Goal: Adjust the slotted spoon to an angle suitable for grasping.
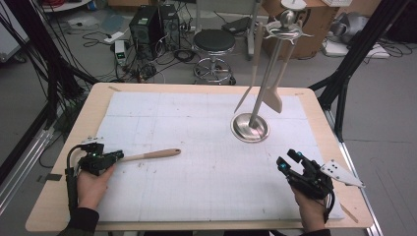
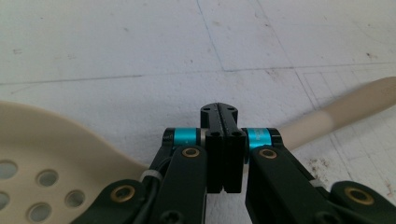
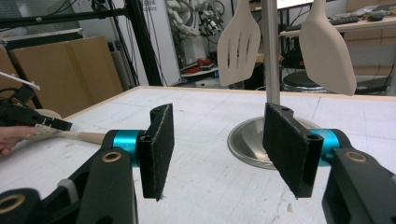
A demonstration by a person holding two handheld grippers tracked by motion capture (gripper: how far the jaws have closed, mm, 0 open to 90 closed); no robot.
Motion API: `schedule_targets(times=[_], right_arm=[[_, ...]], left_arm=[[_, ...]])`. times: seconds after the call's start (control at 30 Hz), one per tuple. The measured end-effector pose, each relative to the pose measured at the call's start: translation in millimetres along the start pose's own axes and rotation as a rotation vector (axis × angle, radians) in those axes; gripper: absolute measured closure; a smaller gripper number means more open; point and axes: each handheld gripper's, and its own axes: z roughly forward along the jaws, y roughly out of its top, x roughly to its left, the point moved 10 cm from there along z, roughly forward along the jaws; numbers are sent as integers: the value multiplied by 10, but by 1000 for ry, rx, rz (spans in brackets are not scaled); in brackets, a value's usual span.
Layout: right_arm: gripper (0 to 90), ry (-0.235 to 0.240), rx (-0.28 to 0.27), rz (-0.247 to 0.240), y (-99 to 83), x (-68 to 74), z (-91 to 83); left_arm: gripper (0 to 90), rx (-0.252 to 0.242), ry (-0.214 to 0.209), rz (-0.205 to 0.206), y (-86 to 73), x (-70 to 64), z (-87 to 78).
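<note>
Your left claw point(image 2: 225, 122) is pinched fully together, and its own view shows the jaws clamped on the neck of the slotted spoon point(image 2: 51, 158), right where the perforated bowl meets the handle. From above you just get the wooden-coloured handle sticking out of that claw toward the middle of the surface point(image 1: 196, 128), lying flat on the white mat; the bowl is hidden under your left hand point(image 1: 91, 184) there. In the left gripper view the bowl is cut off at the edge, so I count five holes.

Your right claw point(image 3: 219, 149) is spread wide with nothing between the pads, parked near the front right corner.

One metal utensil stand point(image 1: 251, 127) sits right of centre. Two utensils hang on it: a slotted turner point(image 3: 239, 42) and a solid spatula point(image 3: 327, 46), way clearer in the right gripper view.
</note>
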Motion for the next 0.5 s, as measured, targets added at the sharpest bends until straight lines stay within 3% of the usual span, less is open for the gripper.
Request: schedule_targets(times=[0.13, 0.3, 0.5], right_arm=[[430, 2, 0, 0, -4, 3, 7], [430, 4, 2, 8, -13, 8, 18], [431, 7, 0, 8, -7, 24, 22]], left_arm=[[900, 30, -8, -7, -38, -47, -7], [900, 44, 61, 36, -109, -154, 2], [900, 54, 59, 42, -172, -365, 18]])
